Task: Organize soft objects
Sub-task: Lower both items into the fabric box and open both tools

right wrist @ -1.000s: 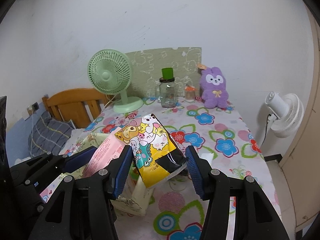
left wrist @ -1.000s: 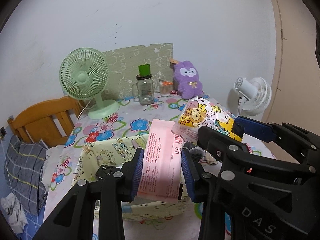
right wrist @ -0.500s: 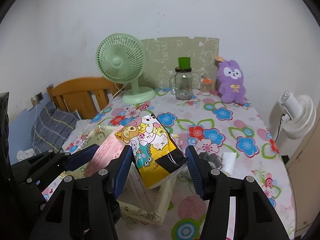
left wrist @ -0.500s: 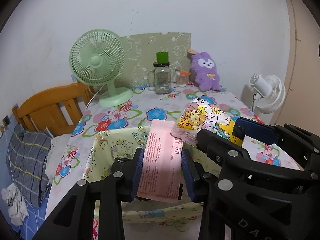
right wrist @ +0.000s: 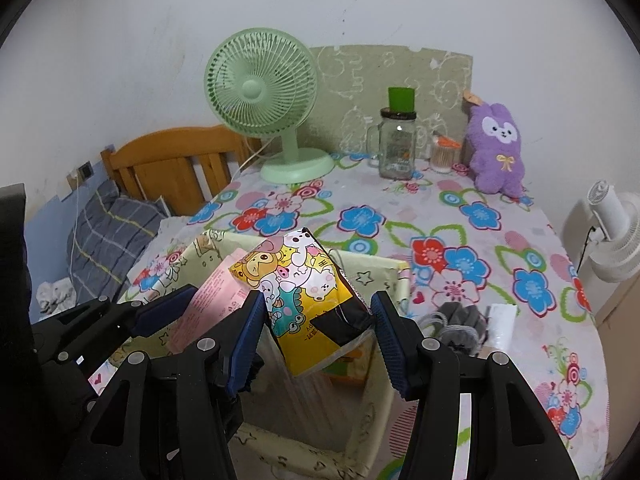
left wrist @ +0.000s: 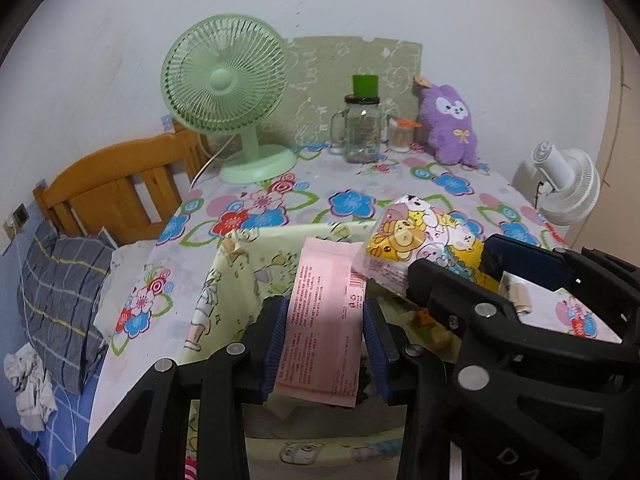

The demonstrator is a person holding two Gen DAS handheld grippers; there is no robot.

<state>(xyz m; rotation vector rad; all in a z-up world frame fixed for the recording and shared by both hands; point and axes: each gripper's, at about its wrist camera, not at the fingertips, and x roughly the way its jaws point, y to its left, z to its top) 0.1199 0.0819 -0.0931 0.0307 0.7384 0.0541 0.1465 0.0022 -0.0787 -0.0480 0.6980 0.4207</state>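
My left gripper (left wrist: 325,336) is shut on a pink soft pack (left wrist: 324,312) and holds it over the open pale-yellow fabric storage box (left wrist: 236,280). My right gripper (right wrist: 318,334) is shut on a yellow cartoon-animal pack (right wrist: 308,292) and holds it over the same box (right wrist: 396,284), just right of the pink pack (right wrist: 212,304). The cartoon pack also shows in the left wrist view (left wrist: 424,248), with the right gripper's arm in front of it. A purple plush bunny (right wrist: 498,148) sits at the back of the table by the wall.
The floral tablecloth (right wrist: 460,240) carries a green desk fan (right wrist: 264,96), a glass jar with a green lid (right wrist: 398,140), a small toothpick holder (right wrist: 442,156), a grey bundle (right wrist: 460,320) and a white packet (right wrist: 500,324). A wooden headboard (right wrist: 172,164) and bedding stand left; a white fan (right wrist: 616,236) right.
Both grippers, still holding their packs, have moved back and up over the box. More of the open box and the tabletop now shows below them.
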